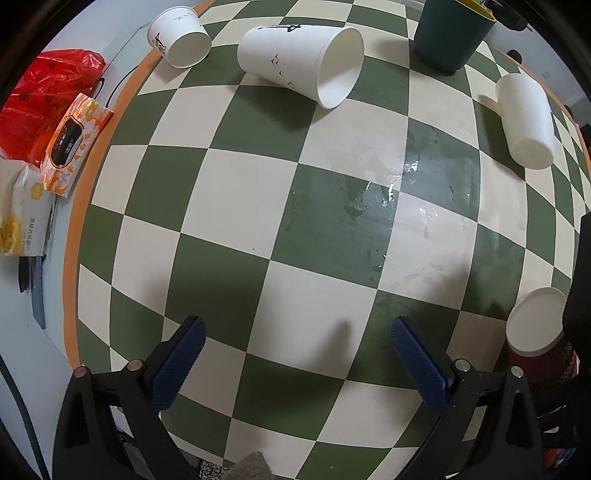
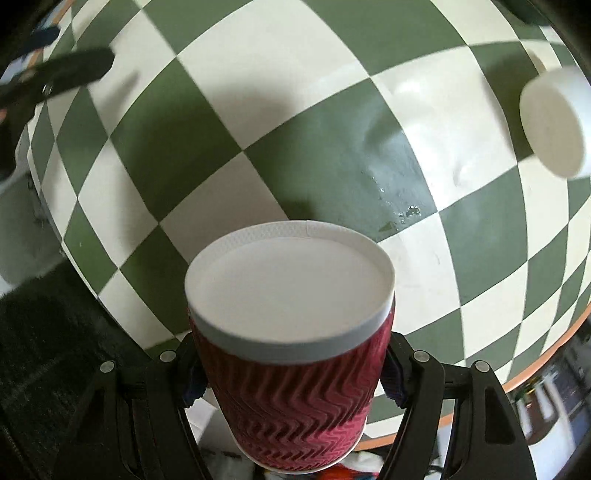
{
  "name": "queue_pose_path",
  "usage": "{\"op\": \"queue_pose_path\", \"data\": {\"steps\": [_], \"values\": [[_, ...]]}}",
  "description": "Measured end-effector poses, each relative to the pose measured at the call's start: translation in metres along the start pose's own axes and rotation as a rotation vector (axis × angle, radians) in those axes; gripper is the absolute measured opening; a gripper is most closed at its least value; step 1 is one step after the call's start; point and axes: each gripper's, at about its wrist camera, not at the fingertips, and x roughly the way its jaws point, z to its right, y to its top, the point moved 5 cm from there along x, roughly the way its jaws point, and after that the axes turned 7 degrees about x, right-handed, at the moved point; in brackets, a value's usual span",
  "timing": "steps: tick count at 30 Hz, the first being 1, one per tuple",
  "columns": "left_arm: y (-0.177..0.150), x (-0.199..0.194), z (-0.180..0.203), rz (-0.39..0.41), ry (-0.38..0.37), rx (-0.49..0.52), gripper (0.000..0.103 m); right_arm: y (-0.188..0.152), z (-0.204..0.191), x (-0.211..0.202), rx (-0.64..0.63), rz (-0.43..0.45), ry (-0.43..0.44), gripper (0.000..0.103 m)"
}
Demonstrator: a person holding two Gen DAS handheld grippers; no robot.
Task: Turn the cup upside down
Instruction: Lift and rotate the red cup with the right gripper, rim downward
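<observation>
A red ribbed paper cup point(image 2: 295, 387) sits between the fingers of my right gripper point(image 2: 291, 380), which is shut on its sides. Its white flat base point(image 2: 288, 291) faces the camera, above the checkered table point(image 2: 221, 110). The same cup shows at the right edge of the left wrist view point(image 1: 535, 328), base up. My left gripper point(image 1: 297, 354) is open and empty above the table's near part, its blue pads point(image 1: 181, 365) wide apart.
Two white paper cups point(image 1: 299, 61) point(image 1: 179, 35) lie on their sides at the far end, another point(image 1: 526, 118) at the right. A dark green cup point(image 1: 452, 33) stands at the back. Tissue packs point(image 1: 74, 144) and a red bag point(image 1: 40, 96) lie left. Wet patches point(image 1: 391, 188) mark the middle.
</observation>
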Motion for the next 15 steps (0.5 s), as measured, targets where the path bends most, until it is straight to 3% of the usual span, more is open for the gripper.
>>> {"op": "queue_pose_path", "data": {"steps": [4,15], "values": [[-0.002,0.003,0.003,-0.001,-0.001,0.005,0.103,-0.01,-0.013,0.008,0.023,0.012,0.002,0.076],[-0.005,0.004,0.014,0.0,-0.002,0.02,0.103,-0.007,0.011,0.018,0.084,0.017,-0.028,0.076]]}}
